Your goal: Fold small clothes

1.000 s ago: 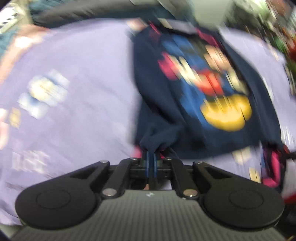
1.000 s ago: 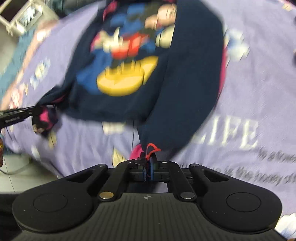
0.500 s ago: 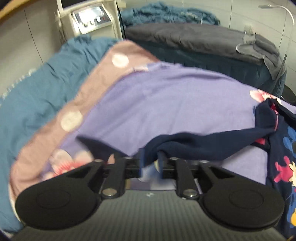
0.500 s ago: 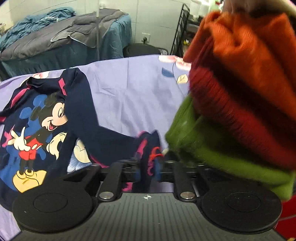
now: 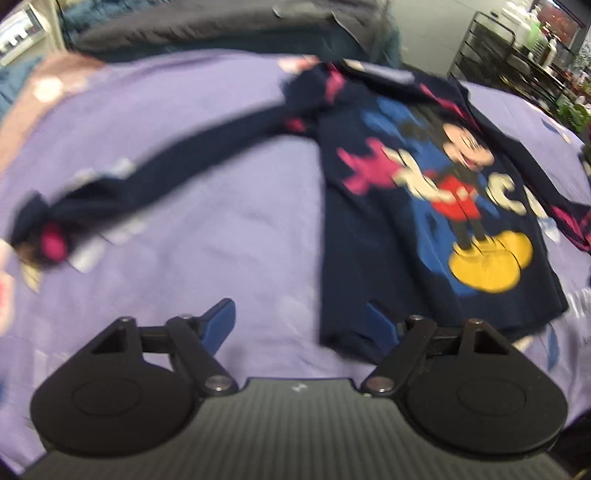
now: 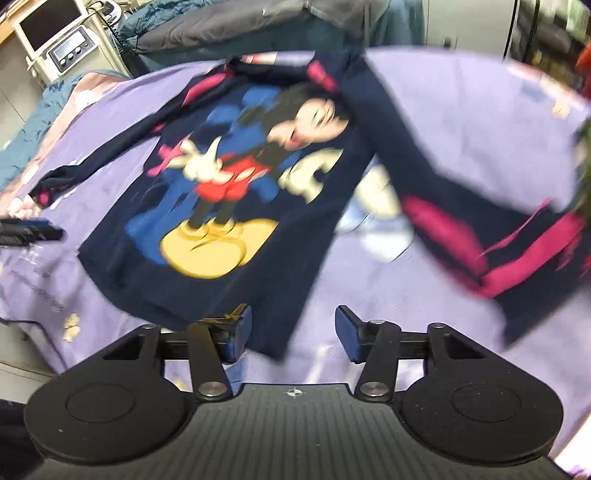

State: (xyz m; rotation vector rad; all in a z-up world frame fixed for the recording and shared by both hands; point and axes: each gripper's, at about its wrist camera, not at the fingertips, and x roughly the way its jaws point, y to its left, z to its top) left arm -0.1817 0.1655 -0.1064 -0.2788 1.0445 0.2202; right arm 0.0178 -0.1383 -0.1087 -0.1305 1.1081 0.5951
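Observation:
A small navy sweatshirt (image 5: 424, 206) with a Mickey Mouse print lies face up on the purple bedsheet (image 5: 221, 229), both sleeves spread outward. Its left sleeve (image 5: 155, 181) stretches to a pink-trimmed cuff. It shows in the right wrist view too (image 6: 236, 192), its right sleeve (image 6: 461, 206) ending in pink stripes. My left gripper (image 5: 303, 325) is open and empty over the hem's left corner. My right gripper (image 6: 293, 328) is open and empty over the hem's right corner. The left gripper's tip (image 6: 26, 230) shows at the left edge.
The purple sheet (image 6: 461, 110) covers a bed. A second bed with grey and teal bedding (image 5: 221, 26) stands behind. A machine with a screen (image 6: 55, 33) is at the back left, a metal rack (image 5: 517, 48) at the back right.
Both grippers let go of the sleeve cuffs they held, opened, and moved back to the sweatshirt's hem. The sleeves now lie spread out on the sheet.

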